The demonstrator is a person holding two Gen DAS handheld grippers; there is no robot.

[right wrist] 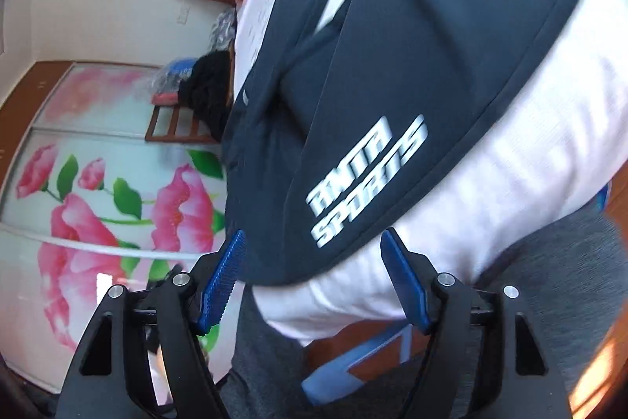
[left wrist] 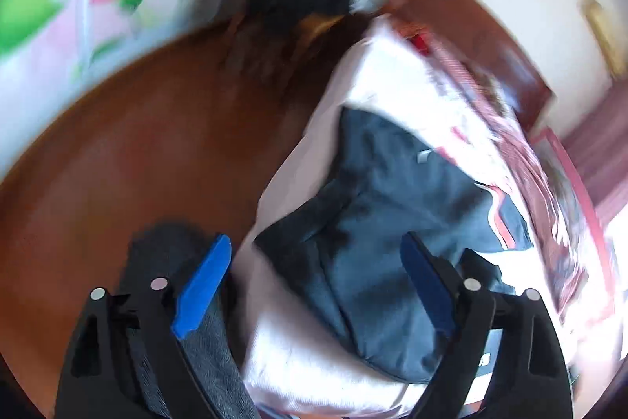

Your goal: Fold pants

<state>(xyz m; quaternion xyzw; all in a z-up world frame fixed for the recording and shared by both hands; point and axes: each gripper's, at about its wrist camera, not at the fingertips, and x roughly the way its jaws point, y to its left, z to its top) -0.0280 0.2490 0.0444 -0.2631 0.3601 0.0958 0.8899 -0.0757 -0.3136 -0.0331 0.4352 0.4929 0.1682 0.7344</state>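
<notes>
The dark navy pants (left wrist: 376,222) lie bunched on a white sheet (left wrist: 298,352) that covers the bed, their long axis running from near the camera away toward the far patterned bedding (left wrist: 549,191). In the right wrist view the pants (right wrist: 412,73) show white lettering and a red and white stripe at their far end. The left gripper (left wrist: 316,285) hangs above them with its blue pads spread wide, gripping nothing. The right gripper (right wrist: 314,277) is also released, the cloth's near edge just beyond its pads. Beside the bed lies brown floor (left wrist: 129,152). A cupboard door with pink flowers (right wrist: 102,207) stands behind.
</notes>
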